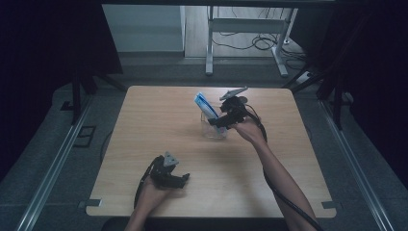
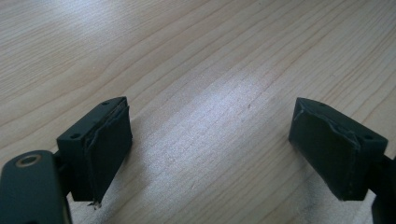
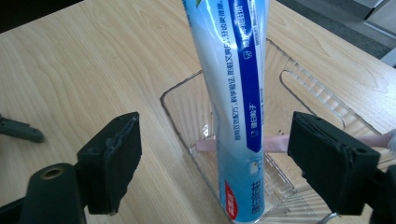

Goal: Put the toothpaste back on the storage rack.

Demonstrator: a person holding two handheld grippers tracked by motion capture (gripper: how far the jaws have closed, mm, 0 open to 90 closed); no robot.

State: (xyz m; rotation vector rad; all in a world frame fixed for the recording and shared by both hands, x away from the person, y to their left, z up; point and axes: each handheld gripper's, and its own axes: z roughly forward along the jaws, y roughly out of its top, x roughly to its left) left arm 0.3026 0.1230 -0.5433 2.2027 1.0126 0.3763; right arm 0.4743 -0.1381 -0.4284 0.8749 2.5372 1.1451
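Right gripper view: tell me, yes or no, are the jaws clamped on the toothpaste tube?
No, the right gripper has its jaws apart on either side of the tube, which stands in the clear holder untouched.

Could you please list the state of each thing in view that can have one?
Toothpaste tube: standing in the clear holder, leaning, free of the jaws.
Clear holder: upright on the table, holding the tube and a pink stick.
Right gripper: open, its jaws either side of the tube.
Left gripper: open, nothing between its jaws.
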